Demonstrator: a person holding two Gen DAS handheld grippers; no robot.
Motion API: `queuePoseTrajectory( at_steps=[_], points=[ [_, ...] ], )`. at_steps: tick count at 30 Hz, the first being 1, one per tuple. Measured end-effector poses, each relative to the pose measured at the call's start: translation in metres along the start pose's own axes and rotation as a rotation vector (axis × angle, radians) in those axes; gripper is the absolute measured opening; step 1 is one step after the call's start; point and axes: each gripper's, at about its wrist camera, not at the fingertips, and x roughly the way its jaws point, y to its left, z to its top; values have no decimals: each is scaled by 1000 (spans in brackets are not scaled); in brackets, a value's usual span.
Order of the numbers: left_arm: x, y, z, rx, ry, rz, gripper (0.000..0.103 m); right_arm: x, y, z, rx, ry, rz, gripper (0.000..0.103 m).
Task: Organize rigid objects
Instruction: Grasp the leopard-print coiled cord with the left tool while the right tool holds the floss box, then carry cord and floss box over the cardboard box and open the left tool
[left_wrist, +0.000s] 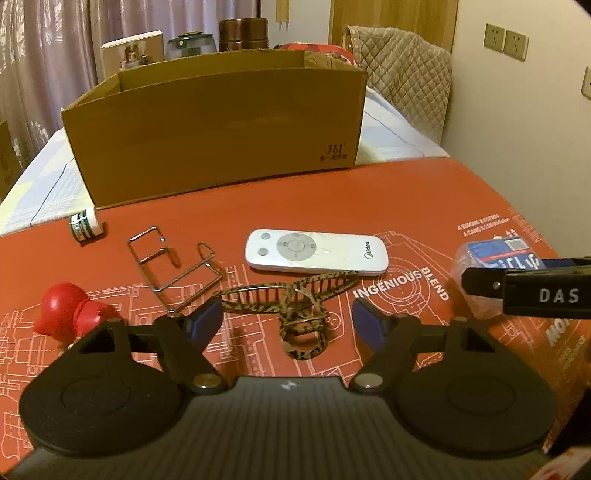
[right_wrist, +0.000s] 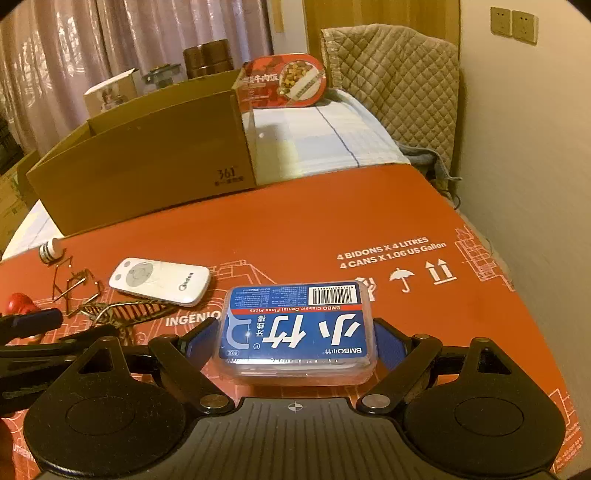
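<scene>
A clear box of dental floss picks (right_wrist: 295, 328) with a blue label lies on the red mat between the fingers of my right gripper (right_wrist: 295, 341), whose blue pads stand at its two sides; whether they press it is unclear. It also shows in the left wrist view (left_wrist: 495, 258). My left gripper (left_wrist: 286, 319) is open and empty, just above a leopard-print hair claw (left_wrist: 295, 299). A white remote (left_wrist: 316, 252), a bent wire rack (left_wrist: 173, 258), a small white bottle (left_wrist: 85, 224) and a red toy (left_wrist: 68, 312) lie on the mat. An open cardboard box (left_wrist: 218, 125) stands behind.
The red printed mat (right_wrist: 332, 221) covers the table; a checked cloth (right_wrist: 317, 136) lies beyond it. A quilted chair (right_wrist: 399, 85) stands at the back right by the wall. A red food tray (right_wrist: 284, 79), jars and a small box stand behind the cardboard box.
</scene>
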Motion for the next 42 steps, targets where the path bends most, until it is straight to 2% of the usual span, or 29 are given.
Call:
queuePoseTrajectory(
  at_steps=[8, 10, 14, 17, 25, 32, 42],
  points=[
    [12, -6, -3, -27, 8, 32, 52, 2, -2, -1, 8, 7, 6, 84],
    [13, -7, -3, -32, 6, 38, 41, 2, -3, -2, 9, 8, 7, 84],
    [16, -7, -3, -31, 13, 34, 37, 3, -2, -2, 6, 13, 10, 84],
    [17, -8, -2, -33, 22, 26, 26, 4, 0, -2, 2, 14, 13, 84],
    [12, -7, -1, -25, 37, 8, 26, 1, 4, -2, -9, 15, 19, 84],
    [-10, -1, 0, -18, 35, 3, 25, -7, 11, 2, -17, 3, 33, 84],
    [-45, 23, 19, -49, -28, 32, 25, -24, 27, 14, -38, -41, 69, 84]
  ],
)
